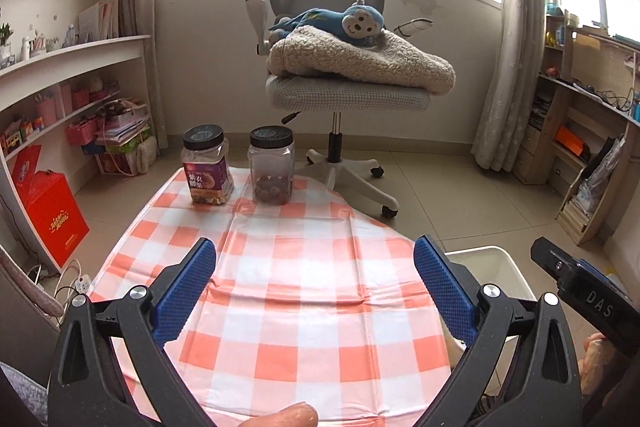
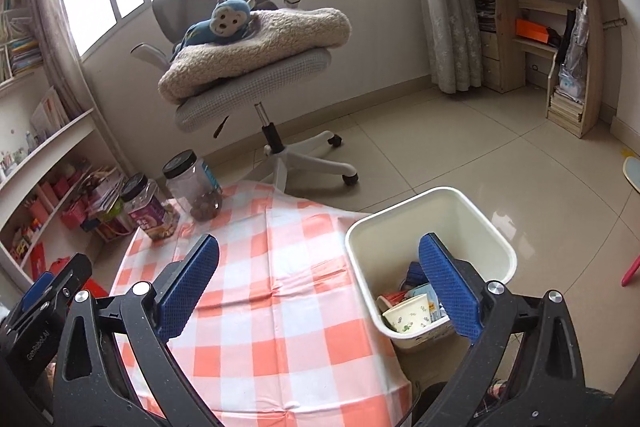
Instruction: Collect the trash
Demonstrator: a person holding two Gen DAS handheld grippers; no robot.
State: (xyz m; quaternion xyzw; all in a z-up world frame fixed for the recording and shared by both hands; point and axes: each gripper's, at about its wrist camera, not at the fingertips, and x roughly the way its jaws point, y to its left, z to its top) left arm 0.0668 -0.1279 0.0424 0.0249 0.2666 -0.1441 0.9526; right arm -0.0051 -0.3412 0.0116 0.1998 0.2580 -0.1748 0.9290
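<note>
Both grippers — left (image 1: 315, 275), right (image 2: 319, 273) — fingers wide; bin (image 2: 496, 239) contents partly hidden.

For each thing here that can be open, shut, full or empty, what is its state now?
Left gripper: jaws open, holding nothing.
Right gripper: jaws open, holding nothing.
Bin: no lid, partly filled with trash.
Paper cup: lying tilted in the bin.
Labelled jar: lid on, upright.
Clear jar: lid on, upright, only the bottom filled.
</note>
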